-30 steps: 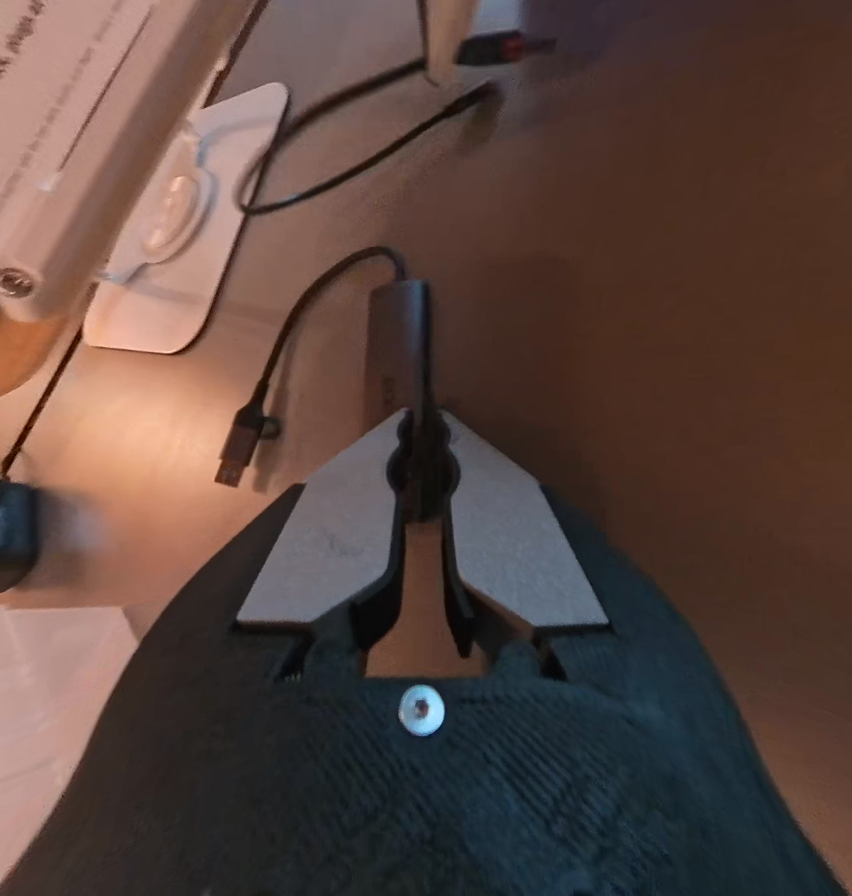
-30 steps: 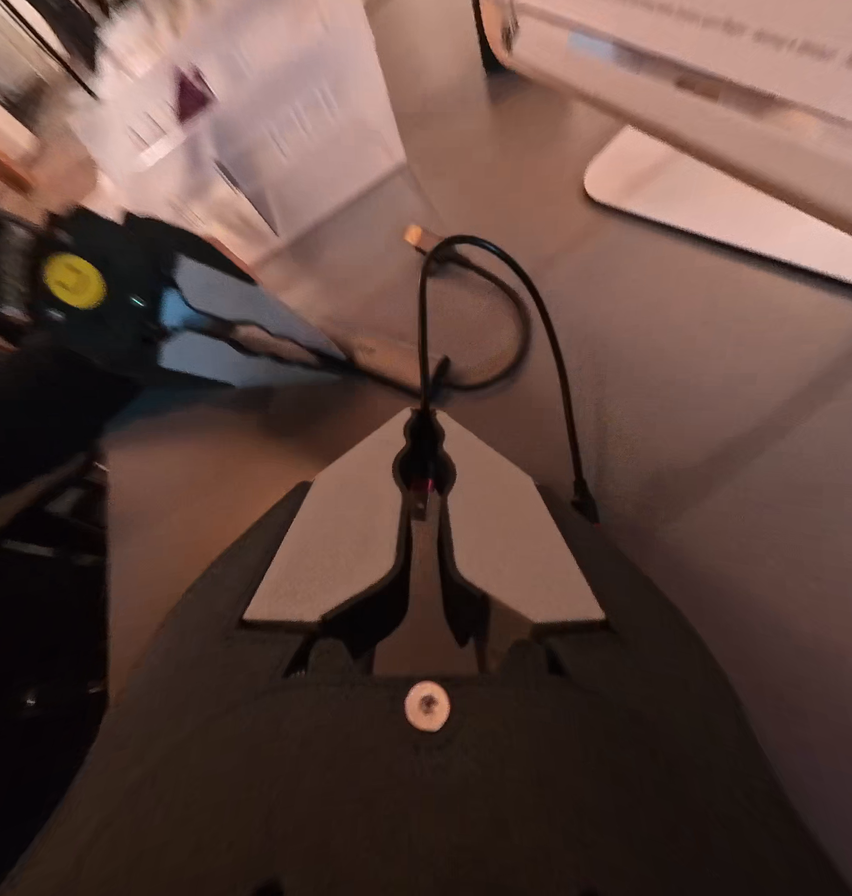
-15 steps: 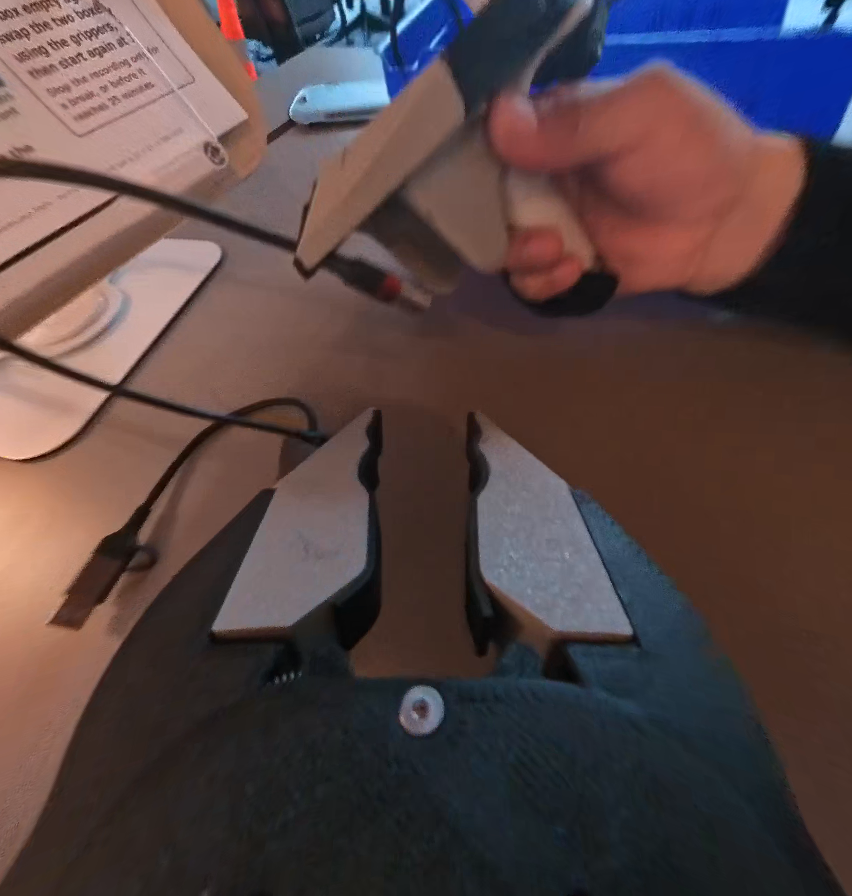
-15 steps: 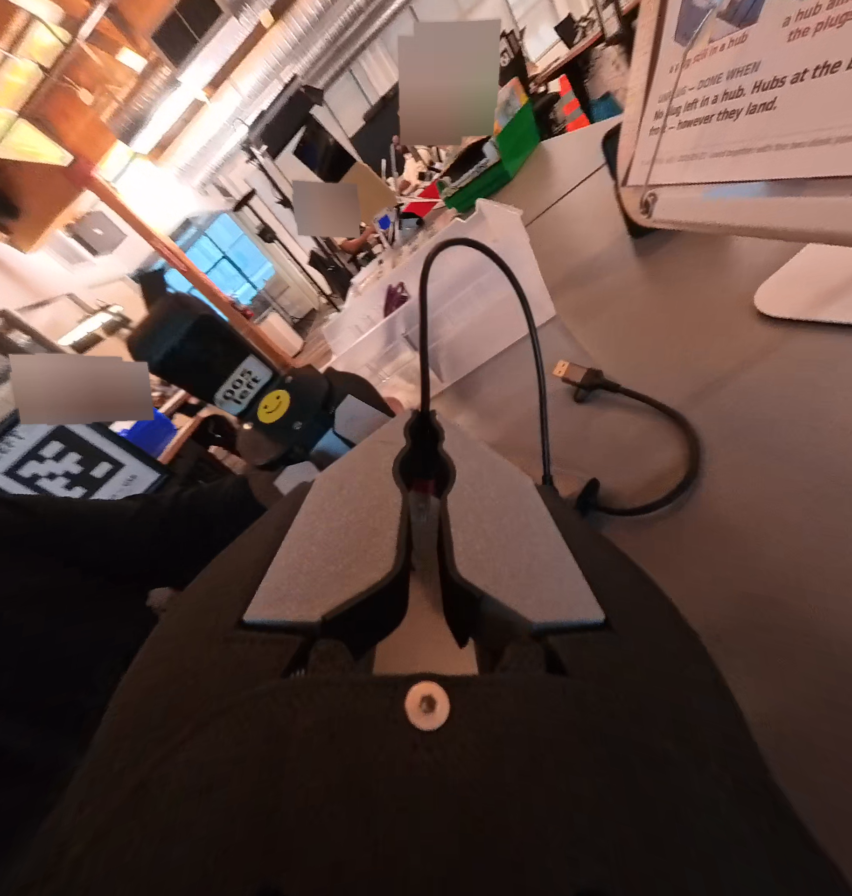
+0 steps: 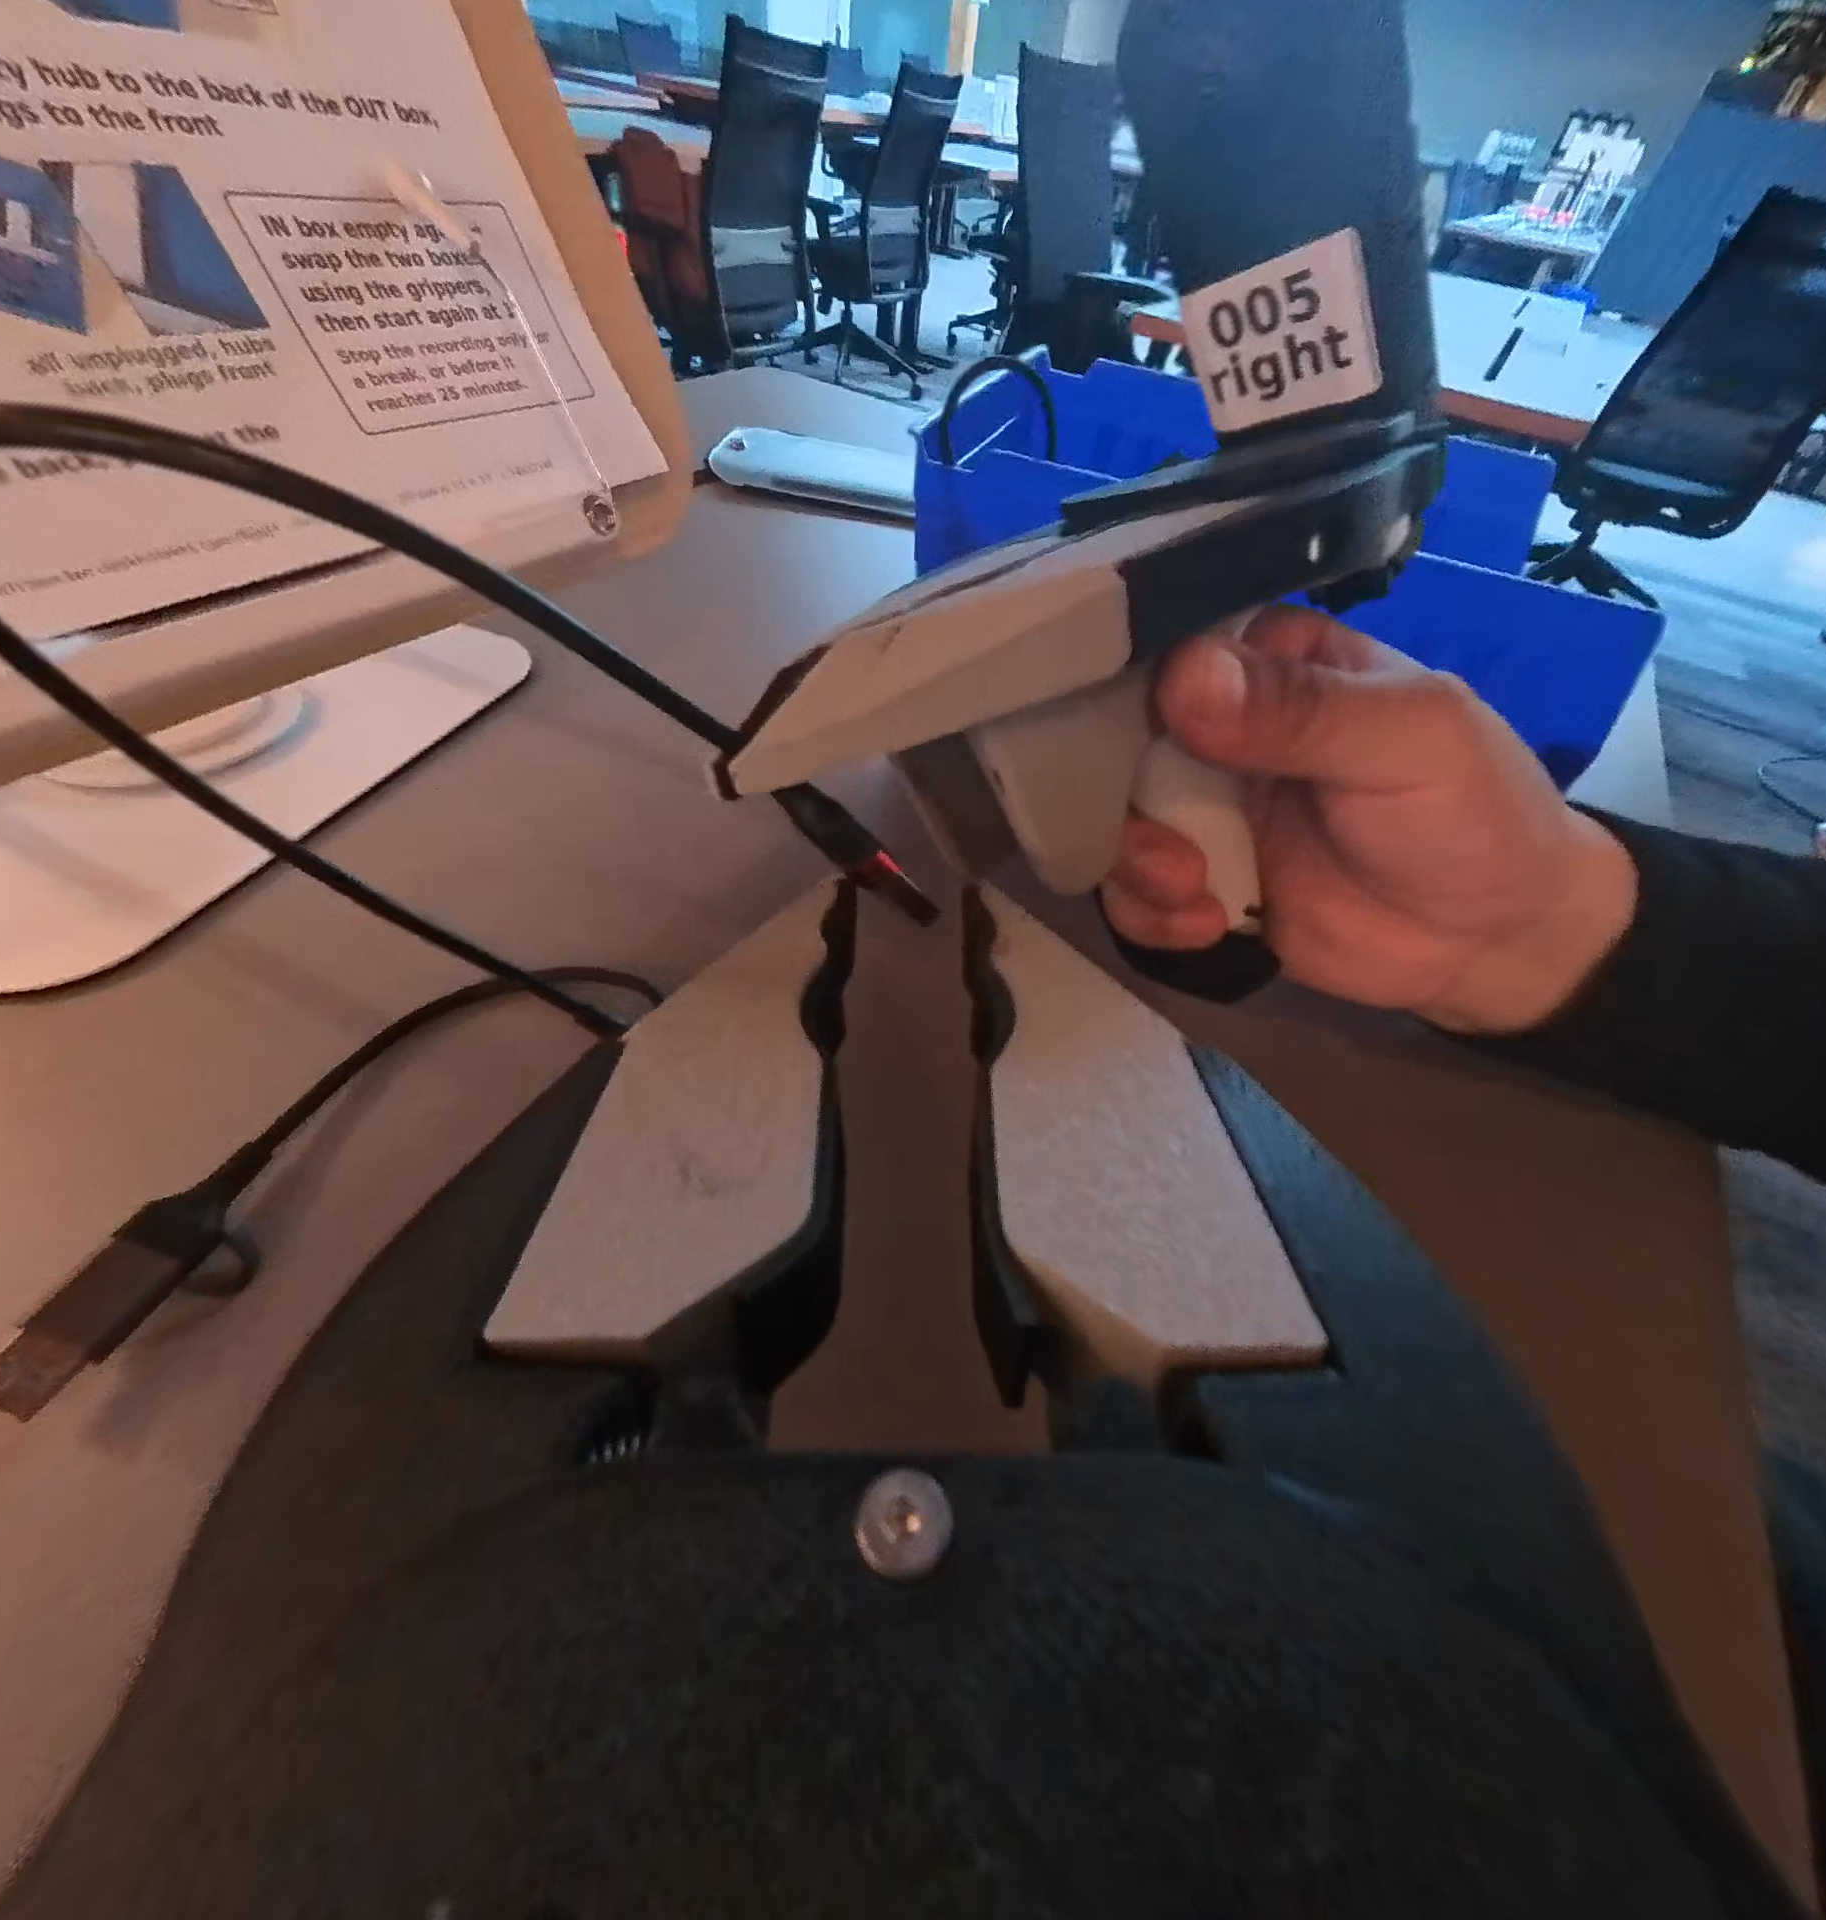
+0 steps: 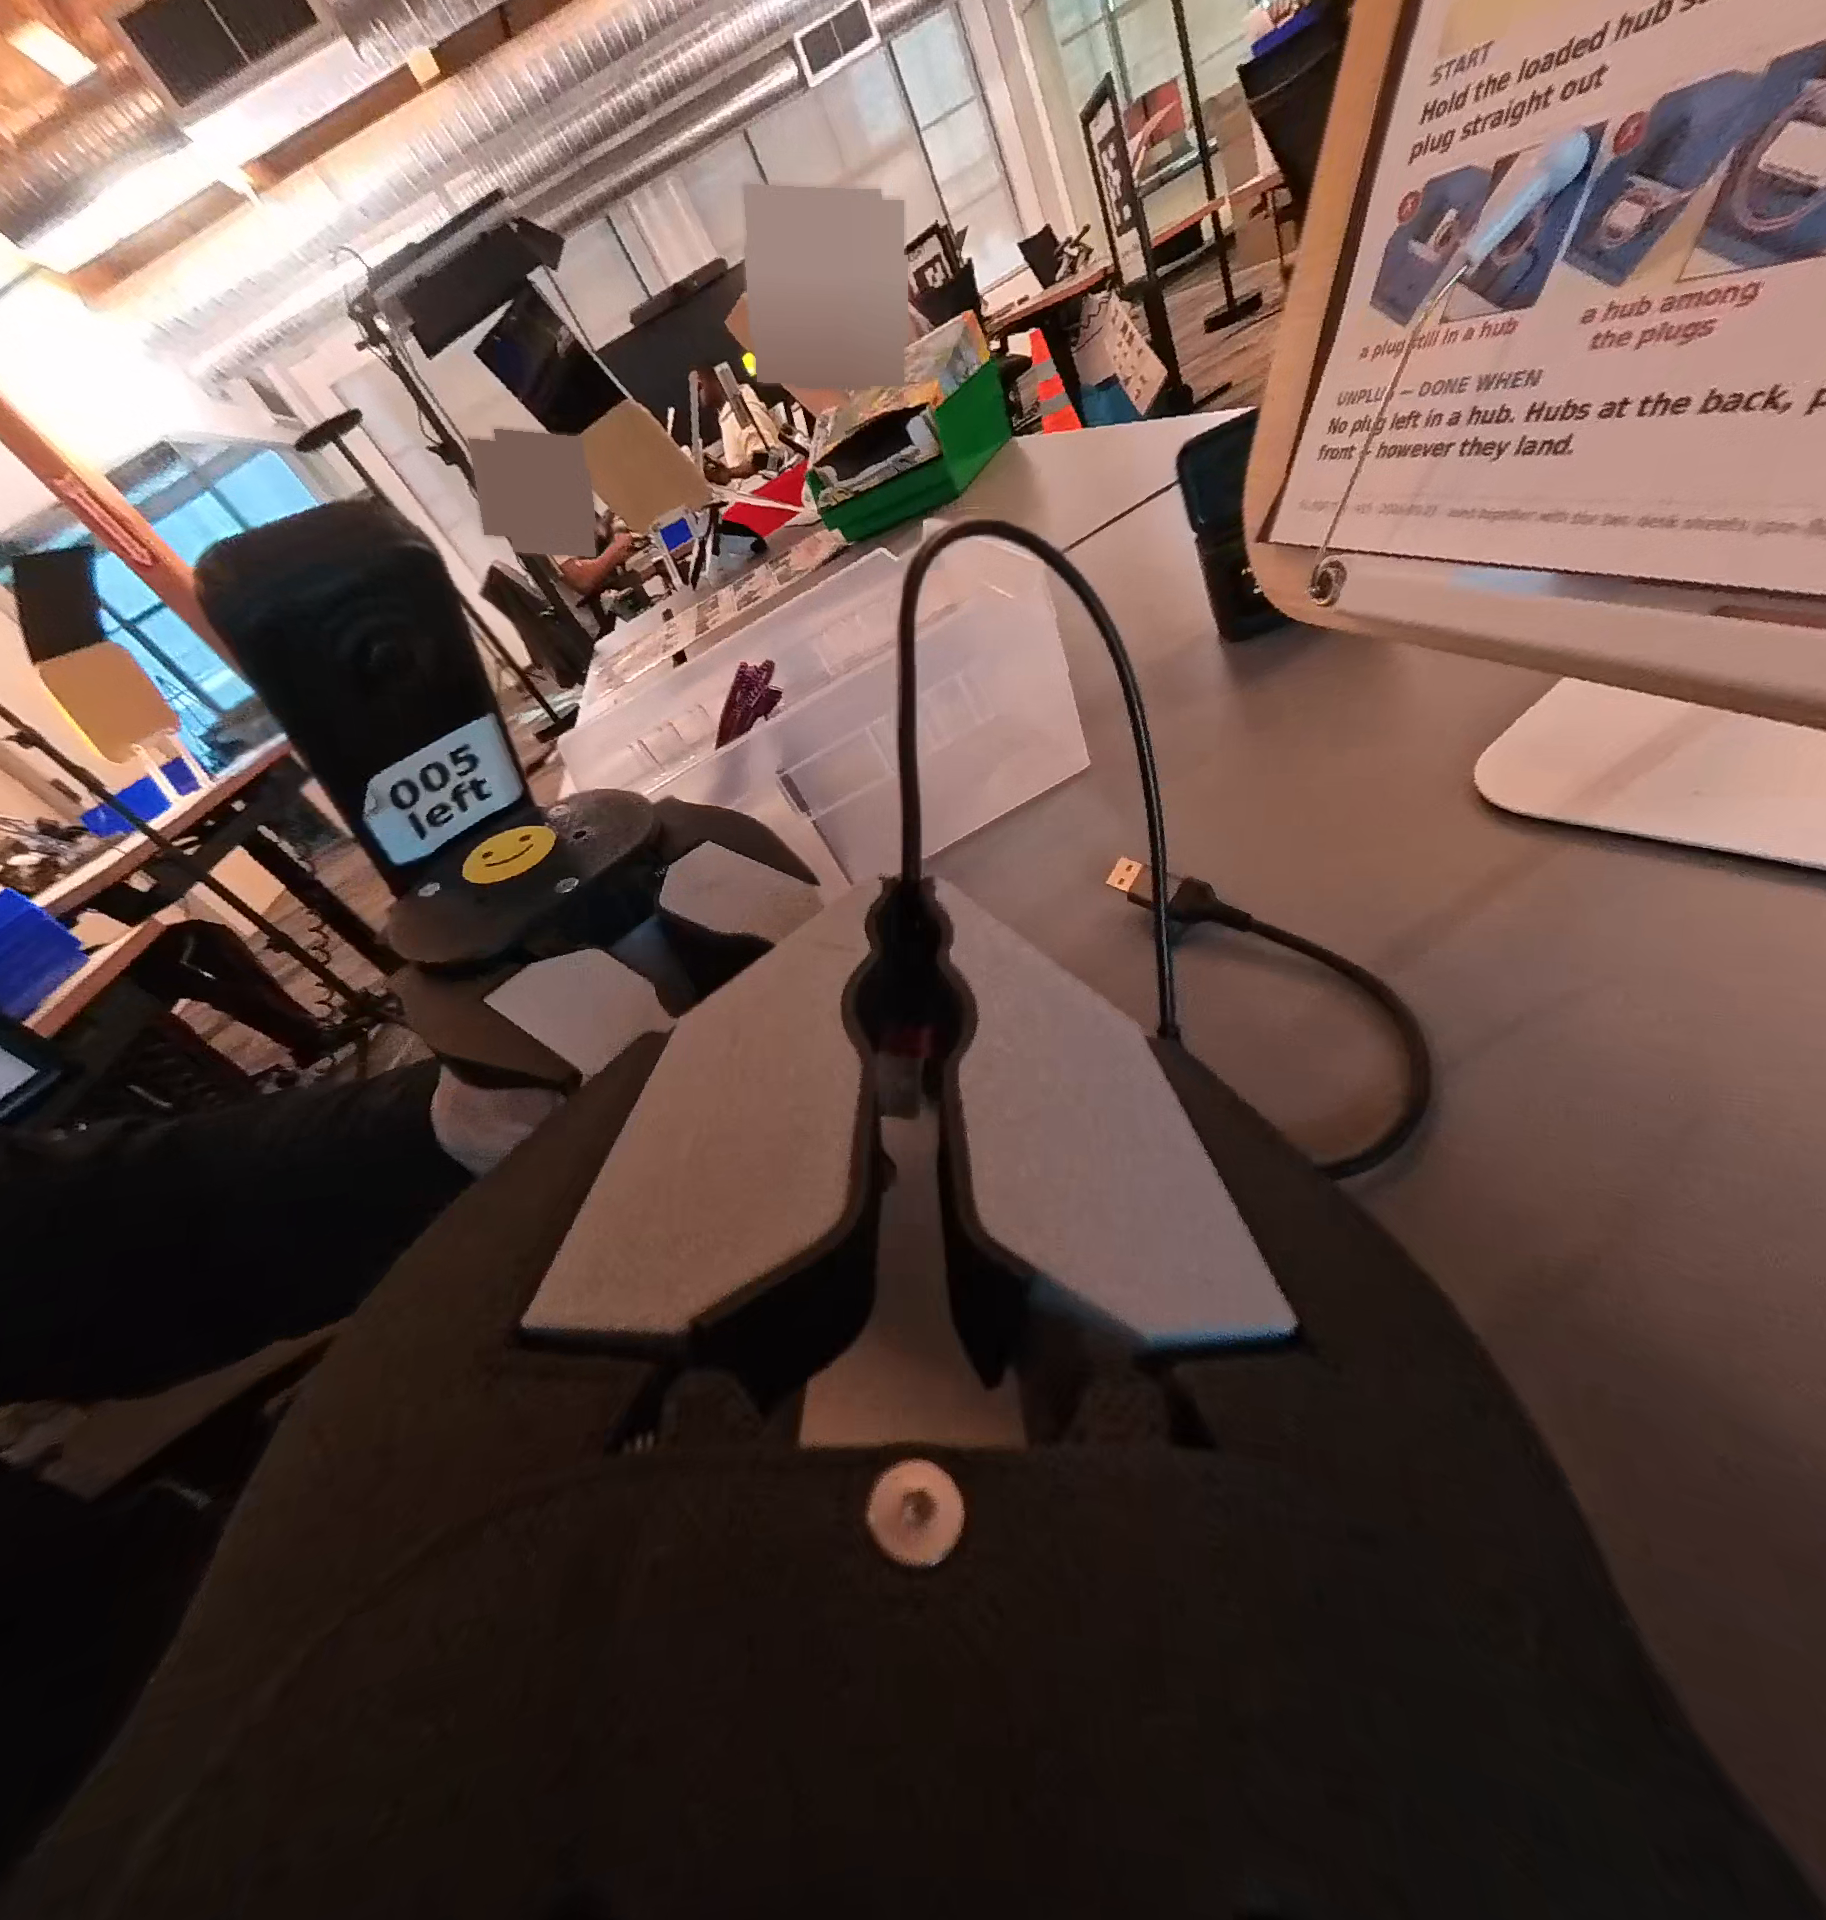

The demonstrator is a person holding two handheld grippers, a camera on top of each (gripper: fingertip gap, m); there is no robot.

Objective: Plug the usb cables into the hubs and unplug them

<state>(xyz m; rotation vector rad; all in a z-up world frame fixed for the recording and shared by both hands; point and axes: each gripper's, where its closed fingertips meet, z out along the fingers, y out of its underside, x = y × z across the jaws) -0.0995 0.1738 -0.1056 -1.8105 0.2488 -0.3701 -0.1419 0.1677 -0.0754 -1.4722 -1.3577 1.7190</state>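
Gripping a black cable (image 6: 1127, 665) by its plug (image 6: 901, 1039), the right gripper (image 6: 907, 914) has its jaws closed on the plug body, a red band showing in the notch between them. Only the right wrist view shows this clamp from behind, with the cable arching up ahead of the jaws and down to their right. Just right of the jaws a second lead (image 6: 1387, 1049) curls on the table (image 6: 1615, 1299), its metal connector (image 6: 1125, 873) lying flat. Left of the jaws sits the left gripper (image 6: 618, 987); ahead are a clear bin (image 6: 888, 717) holding something purple and, farther off, a green bin (image 6: 909, 468).

Only the left wrist view shows the left gripper (image 5: 904, 914) with its jaws apart and nothing between them. The plug (image 5: 867, 868) pokes out of the right gripper (image 5: 727, 769) just ahead of the left finger (image 5: 701, 1132), held by a hand (image 5: 1376, 821). Left of the jaws the lead's connector (image 5: 78, 1320) rests on the table (image 5: 421, 883). No hub can be made out. Far ahead, a blue bin (image 5: 1491, 623) has a black cable loop sticking up from it.
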